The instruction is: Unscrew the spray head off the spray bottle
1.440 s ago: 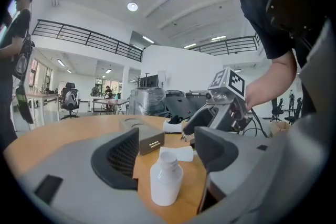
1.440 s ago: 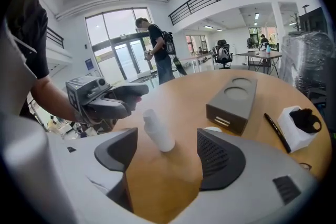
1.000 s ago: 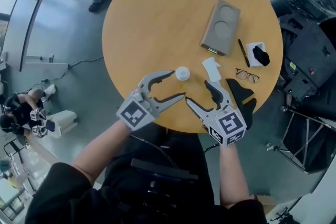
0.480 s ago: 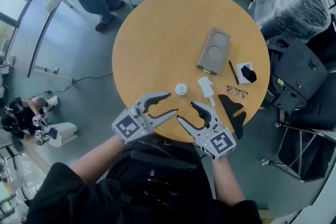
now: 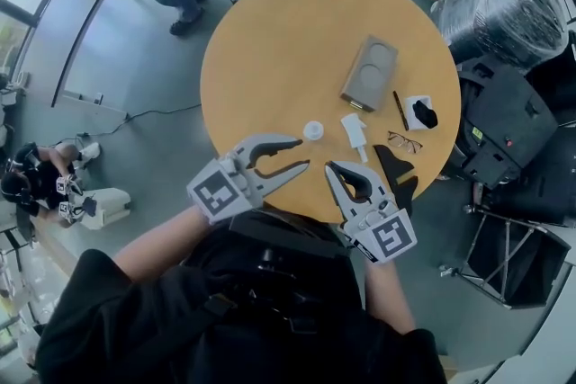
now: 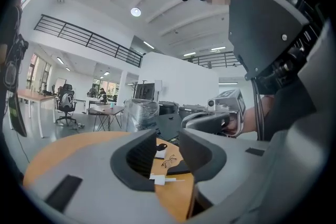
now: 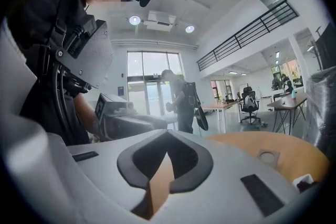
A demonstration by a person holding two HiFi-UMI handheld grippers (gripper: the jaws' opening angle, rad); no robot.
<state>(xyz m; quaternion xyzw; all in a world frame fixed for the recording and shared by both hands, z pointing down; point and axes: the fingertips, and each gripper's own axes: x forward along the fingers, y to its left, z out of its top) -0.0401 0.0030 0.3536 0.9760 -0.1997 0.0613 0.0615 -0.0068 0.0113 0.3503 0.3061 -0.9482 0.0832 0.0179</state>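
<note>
A round wooden table (image 5: 288, 40) carries a spray bottle (image 5: 313, 130), spray head (image 5: 354, 132), grey case (image 5: 370, 73), pen (image 5: 399, 111) and glasses (image 5: 404, 140).

head view: high, steeply down on surface (image 5: 270, 40) | left gripper view: level, rightward across surface | right gripper view: level, leftward | shared: surface

Grey tools (image 5: 304, 152), seemingly black top (image 5: 162, 319)

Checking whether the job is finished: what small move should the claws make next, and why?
Probably rest the left claw and right claw at the table edge: they have just been closing on nothing, and the spray head lies on the table apart from the bottle, so it looks unscrewed.
</note>
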